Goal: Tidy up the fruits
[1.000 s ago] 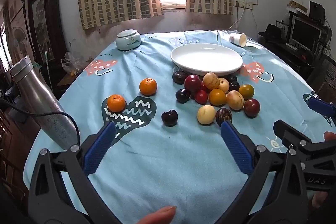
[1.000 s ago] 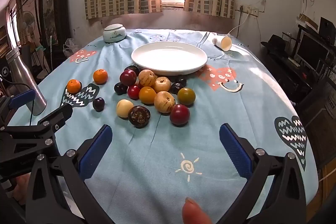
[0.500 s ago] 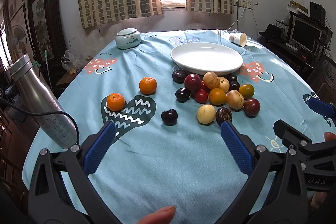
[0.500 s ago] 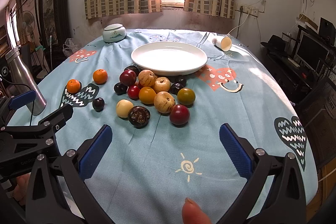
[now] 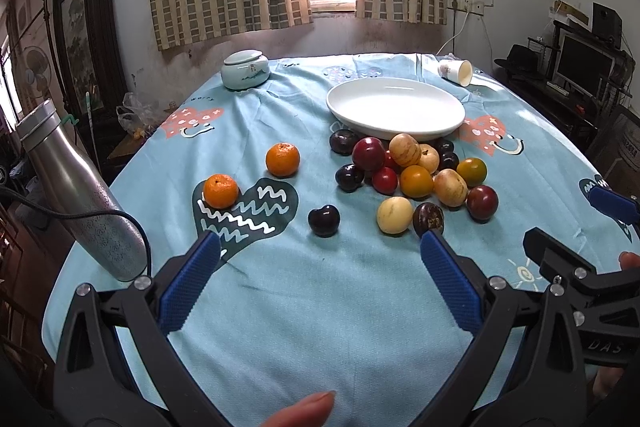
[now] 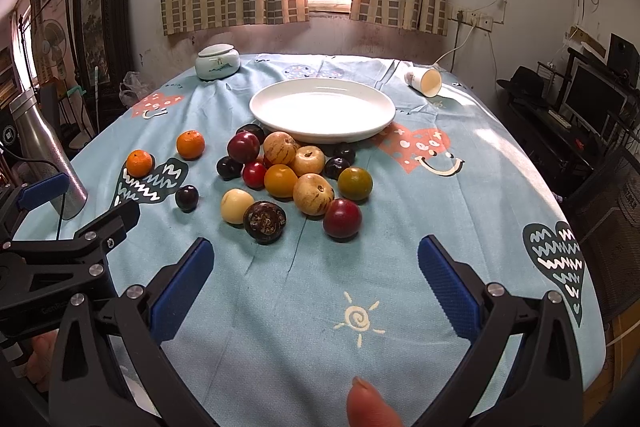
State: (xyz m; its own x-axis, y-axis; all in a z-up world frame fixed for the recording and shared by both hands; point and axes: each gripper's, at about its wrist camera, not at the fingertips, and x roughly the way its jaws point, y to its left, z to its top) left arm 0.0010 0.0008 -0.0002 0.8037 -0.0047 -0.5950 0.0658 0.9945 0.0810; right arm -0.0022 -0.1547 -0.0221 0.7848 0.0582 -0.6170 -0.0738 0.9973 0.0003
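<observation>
An empty white plate [image 5: 396, 107] [image 6: 322, 109] sits at the far middle of the table. Just in front of it lies a heap of several fruits: red plums [image 5: 482, 201] [image 6: 342, 218], orange [image 5: 416, 181], pale yellow [image 5: 394, 215] and dark ones [image 6: 265, 221]. Two mandarins [image 5: 220, 190] [image 5: 283, 159] and a lone dark plum [image 5: 324, 220] lie to the left. My left gripper [image 5: 316, 247] is open and empty, near the dark plum. My right gripper [image 6: 314, 255] is open and empty, short of the heap.
A steel bottle [image 5: 76, 187] with a cable stands at the table's left edge. A lidded ceramic jar [image 5: 245, 70] sits at the back left. A paper cup [image 5: 456, 71] lies tipped over at the back right. Shelves with a monitor [image 5: 582, 61] stand right of the table.
Both grippers have barely shifted; the fruits and the plate lie where they were.
</observation>
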